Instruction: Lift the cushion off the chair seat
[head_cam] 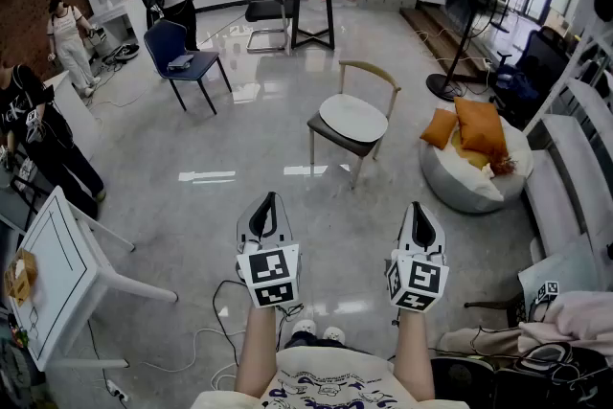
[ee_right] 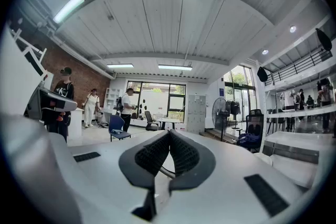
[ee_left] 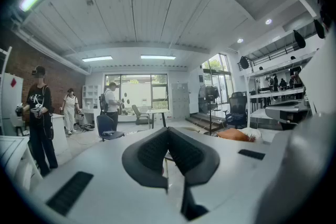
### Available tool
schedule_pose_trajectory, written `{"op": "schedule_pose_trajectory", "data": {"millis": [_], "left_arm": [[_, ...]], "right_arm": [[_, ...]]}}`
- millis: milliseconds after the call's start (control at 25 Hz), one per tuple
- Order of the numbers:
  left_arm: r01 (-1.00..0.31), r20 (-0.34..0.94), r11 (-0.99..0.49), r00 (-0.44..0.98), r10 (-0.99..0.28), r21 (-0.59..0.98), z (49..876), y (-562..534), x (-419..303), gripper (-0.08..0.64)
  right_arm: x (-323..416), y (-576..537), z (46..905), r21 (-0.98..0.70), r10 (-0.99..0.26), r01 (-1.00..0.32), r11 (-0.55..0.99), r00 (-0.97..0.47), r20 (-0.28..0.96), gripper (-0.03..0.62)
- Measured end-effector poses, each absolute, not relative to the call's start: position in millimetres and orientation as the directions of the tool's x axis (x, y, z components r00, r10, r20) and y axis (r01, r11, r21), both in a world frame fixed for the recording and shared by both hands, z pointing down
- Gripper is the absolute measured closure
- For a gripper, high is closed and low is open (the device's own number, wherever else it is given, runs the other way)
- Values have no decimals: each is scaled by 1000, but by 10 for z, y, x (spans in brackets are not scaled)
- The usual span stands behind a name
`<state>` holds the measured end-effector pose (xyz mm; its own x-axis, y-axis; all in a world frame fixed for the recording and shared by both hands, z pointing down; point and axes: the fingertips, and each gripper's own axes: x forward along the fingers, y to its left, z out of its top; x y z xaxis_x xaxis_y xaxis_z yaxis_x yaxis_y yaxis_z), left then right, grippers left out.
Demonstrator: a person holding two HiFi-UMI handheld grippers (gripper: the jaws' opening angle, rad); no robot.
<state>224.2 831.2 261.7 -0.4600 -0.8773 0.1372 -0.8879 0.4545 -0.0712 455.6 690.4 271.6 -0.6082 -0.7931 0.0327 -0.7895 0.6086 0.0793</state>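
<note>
Two bare forearms (head_cam: 257, 350) reach forward from the bottom edge of the head view, side by side and roughly parallel, each hand carrying a claw out over the glossy floor (head_cam: 220, 206). The left claw (head_cam: 271, 199) points ahead and dips a little. The right claw (head_cam: 420, 207) is held about level. Their marker cubes (head_cam: 269, 275) face up toward the camera. In the left gripper view the left claw (ee_left: 168, 131) has its two dark ribbed pads pressed together at the tips with nothing between them. The right gripper view shows the right claw (ee_right: 169, 135) closed in the same way and also empty.

The cushion (head_cam: 352, 117) is a pale, flat oval lying on the seat of a wooden chair (head_cam: 372, 67) well ahead of both claws, roughly between the lines along which they point. It lies level, covering most of the seat. Its long axis runs across the head view and slants slightly down toward the right. The chair's curved backrest is on the far right side of the cushion, away from the person. Neither claw touches the chair or the cushion.

To the right of the chair sits a pale beanbag (head_cam: 469, 187) with orange pillows (head_cam: 479, 126) on it.
</note>
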Motion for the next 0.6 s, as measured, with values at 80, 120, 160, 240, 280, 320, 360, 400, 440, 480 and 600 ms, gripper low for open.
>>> {"op": "schedule_pose_trajectory", "data": {"millis": [80, 120, 160, 240, 280, 320, 360, 400, 440, 480, 600], "left_arm": [[-888, 137, 456, -461, -877, -68, 2627, 8303, 2246, 548], [-887, 136, 456, -461, -877, -67, 2628, 8295, 2247, 548], [-887, 136, 457, -462, -877, -67, 2625, 8283, 2249, 547], [-886, 136, 458, -463, -876, -70, 2608, 8249, 2253, 548], [-886, 135, 459, -464, -875, -72, 2599, 8229, 2255, 548], [-885, 135, 460, -466, -875, -74, 2594, 8208, 2258, 548], [-884, 135, 461, -467, -874, -76, 2592, 8186, 2265, 548], [-883, 135, 463, -469, -873, -76, 2592, 8164, 2277, 548], [-882, 137, 465, -471, -871, -76, 2593, 8144, 2294, 548], [-881, 138, 468, -474, -870, -76, 2596, 8127, 2314, 548], [-877, 144, 474, -480, -865, -76, 2648, 8091, 2352, 548]], "right_arm": [[4561, 6892, 2721, 81, -793, -789, 609, -609, 32, 577], [4564, 6883, 2721, 81, -793, -789, 609, -609, 31, 577], [4568, 6870, 2717, 81, -793, -789, 609, -608, 31, 578], [4574, 6834, 2703, 79, -793, -790, 608, -608, 31, 578], [4576, 6813, 2698, 78, -793, -790, 608, -608, 31, 578], [4580, 6791, 2696, 77, -793, -790, 609, -608, 31, 578], [4590, 6767, 2697, 76, -793, -790, 609, -608, 32, 577], [4604, 6742, 2700, 75, -793, -789, 609, -609, 33, 578], [4624, 6718, 2702, 74, -792, -789, 610, -610, 34, 578], [4644, 6698, 2705, 74, -791, -787, 612, -611, 36, 578], [4675, 6651, 2752, 70, -785, -782, 619, -618, 37, 577]]}}
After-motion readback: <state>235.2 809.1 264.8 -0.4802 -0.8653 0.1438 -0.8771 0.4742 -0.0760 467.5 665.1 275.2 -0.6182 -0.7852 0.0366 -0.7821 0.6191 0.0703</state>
